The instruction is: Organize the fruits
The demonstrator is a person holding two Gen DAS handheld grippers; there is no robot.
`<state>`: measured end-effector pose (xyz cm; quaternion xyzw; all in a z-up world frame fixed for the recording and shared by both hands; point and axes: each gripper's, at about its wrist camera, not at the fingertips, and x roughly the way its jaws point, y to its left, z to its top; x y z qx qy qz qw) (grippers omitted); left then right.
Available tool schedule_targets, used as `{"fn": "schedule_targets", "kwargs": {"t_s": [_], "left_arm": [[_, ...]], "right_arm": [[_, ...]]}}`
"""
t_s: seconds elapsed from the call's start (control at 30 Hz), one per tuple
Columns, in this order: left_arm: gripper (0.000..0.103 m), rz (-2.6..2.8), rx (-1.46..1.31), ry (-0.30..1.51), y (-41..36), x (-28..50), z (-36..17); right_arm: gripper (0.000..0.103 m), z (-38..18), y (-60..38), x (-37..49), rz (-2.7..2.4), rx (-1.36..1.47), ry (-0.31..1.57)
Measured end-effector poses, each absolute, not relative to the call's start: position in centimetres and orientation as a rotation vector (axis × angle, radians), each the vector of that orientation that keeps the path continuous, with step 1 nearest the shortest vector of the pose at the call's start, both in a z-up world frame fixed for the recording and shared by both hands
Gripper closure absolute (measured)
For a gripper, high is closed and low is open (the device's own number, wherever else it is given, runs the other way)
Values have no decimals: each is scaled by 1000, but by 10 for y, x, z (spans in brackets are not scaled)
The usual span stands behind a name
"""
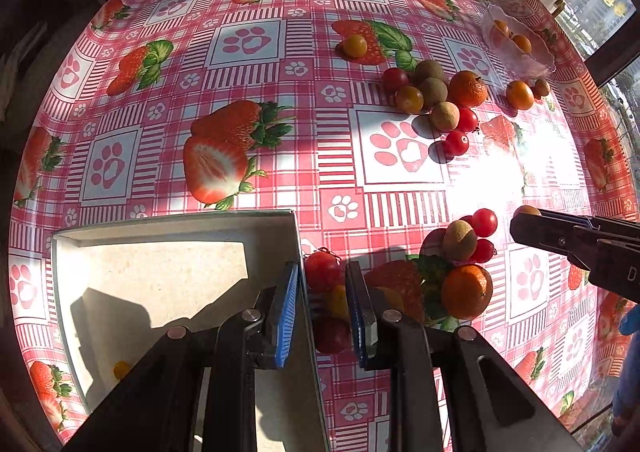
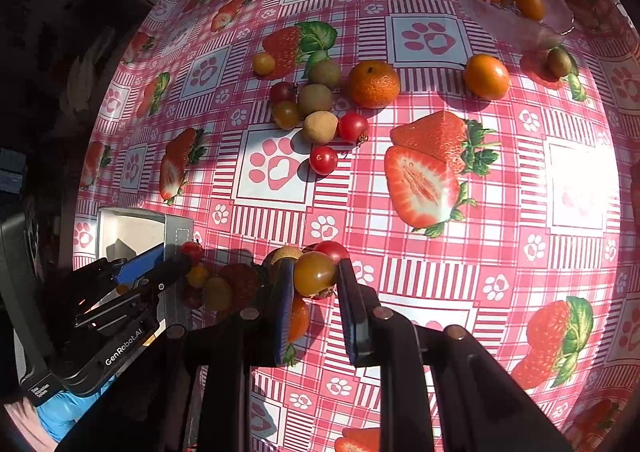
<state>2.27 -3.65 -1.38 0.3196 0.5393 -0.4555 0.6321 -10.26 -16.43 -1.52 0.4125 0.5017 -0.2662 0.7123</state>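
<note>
Right tool grips a yellow-brown tomato; left tool gapes narrowly around a red tomato, box at nine o'clock.

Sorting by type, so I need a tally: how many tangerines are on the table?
2. One tangerine sits far out, toward the glass bowl; the other lies near, right of the left tongs. More may hide behind the tongs.
</note>
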Motion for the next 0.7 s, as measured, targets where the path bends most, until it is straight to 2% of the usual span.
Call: {"fn": "schedule_targets", "kwargs": {"t_s": [0.53,0.57,0.6,0.63,0.67,0.7], "left_arm": [[77,-1072,822,1101,-62,-1,-10],[72,-1097,828,1091,-66,-8,-7],[45,-1122,825,1087,-70,-13,-6],[29,-1144,818,1080,-75,-18,-3],[17,-1164,803,1049,-78,-25,1],[17,-1189,802,1031,-83,-31,3]], "right_arm": [[80,-10,-148,-126,-614,933,1108],[80,-10,-148,-128,-617,936,1105],[80,-10,-148,-131,-622,939,1102],[80,-10,-149,-133,-626,941,1100],[80,-9,-151,-136,-629,944,1099],[80,-9,-151,-138,-632,945,1098]]}}
